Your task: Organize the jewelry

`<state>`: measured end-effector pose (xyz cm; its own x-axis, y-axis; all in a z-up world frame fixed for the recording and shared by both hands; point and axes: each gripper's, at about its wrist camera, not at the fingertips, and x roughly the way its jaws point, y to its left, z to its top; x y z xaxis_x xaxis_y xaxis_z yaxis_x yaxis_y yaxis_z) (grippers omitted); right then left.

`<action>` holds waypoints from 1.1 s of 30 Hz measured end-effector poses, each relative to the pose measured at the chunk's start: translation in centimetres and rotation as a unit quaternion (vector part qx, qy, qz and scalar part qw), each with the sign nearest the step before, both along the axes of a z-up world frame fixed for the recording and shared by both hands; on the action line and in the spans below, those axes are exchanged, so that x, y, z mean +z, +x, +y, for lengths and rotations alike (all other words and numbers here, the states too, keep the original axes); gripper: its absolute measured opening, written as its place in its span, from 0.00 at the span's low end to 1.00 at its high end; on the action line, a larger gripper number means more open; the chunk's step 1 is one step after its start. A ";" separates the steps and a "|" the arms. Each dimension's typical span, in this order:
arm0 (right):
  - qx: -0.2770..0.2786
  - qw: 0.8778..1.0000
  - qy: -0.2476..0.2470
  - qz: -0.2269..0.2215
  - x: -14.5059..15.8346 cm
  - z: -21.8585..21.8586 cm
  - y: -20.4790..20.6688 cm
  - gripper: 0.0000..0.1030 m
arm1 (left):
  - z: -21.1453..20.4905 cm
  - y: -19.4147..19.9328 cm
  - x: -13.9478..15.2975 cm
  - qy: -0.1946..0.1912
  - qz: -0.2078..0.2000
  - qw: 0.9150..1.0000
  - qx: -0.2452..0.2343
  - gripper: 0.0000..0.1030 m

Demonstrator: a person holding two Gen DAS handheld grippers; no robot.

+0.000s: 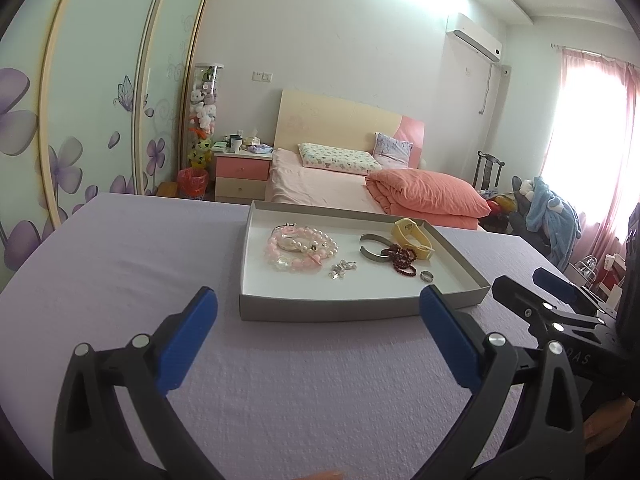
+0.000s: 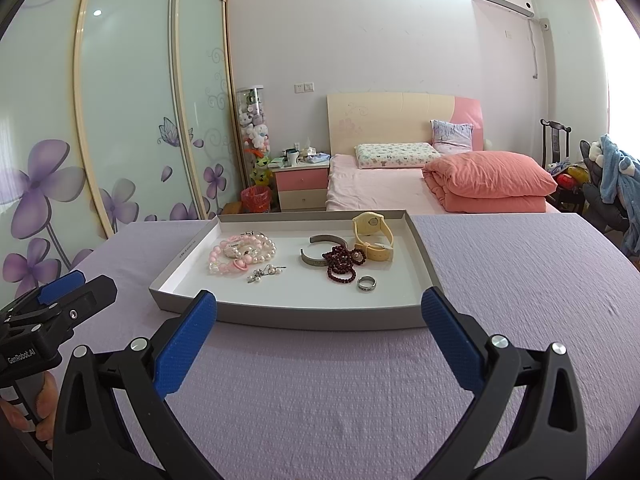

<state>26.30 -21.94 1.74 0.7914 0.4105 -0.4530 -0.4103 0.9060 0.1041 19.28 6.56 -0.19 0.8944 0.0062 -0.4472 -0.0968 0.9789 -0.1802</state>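
All the jewelry in view lies inside a shallow grey-walled tray with a white floor, set on a lilac cloth at the centre of the right wrist view, so as far as these frames show the gathering looks done or nearly so, though I cannot tell whether any finer sorting is meant. In the left half of the tray sits a heap of pink and pearl bracelets, with a small silver trinket just below and to the right of it. To the right of centre lie a silver cuff, a dark red bead strand overlapping its open side, a yellow watch towards the upper right corner, and a silver ring alone nearest the front wall. No piece shows on the cloth outside the tray. The right gripper hangs before the front wall, jaws spread wide and empty; the left gripper is likewise spread wide with nothing between its pads, lower centre of its own view. What remains, I judge, is at most untangling the overlapped pieces
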 end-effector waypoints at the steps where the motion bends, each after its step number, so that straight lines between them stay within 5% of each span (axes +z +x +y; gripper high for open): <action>1: 0.000 1.000 0.000 0.000 0.0 0.0 0.0 0.99 | 0.0 0.0 0.0 0.000 0.000 1.000 0.000 0.98; 33: 0.001 1.000 0.001 0.001 0.0 0.0 0.0 0.99 | 0.0 0.0 -0.5 0.003 0.003 1.000 0.002 0.98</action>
<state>26.29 -21.93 1.71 0.7893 0.4137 -0.4538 -0.4124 0.9047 0.1075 19.32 6.53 -0.73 0.8914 0.0132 -0.4531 -0.1026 0.9795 -0.1733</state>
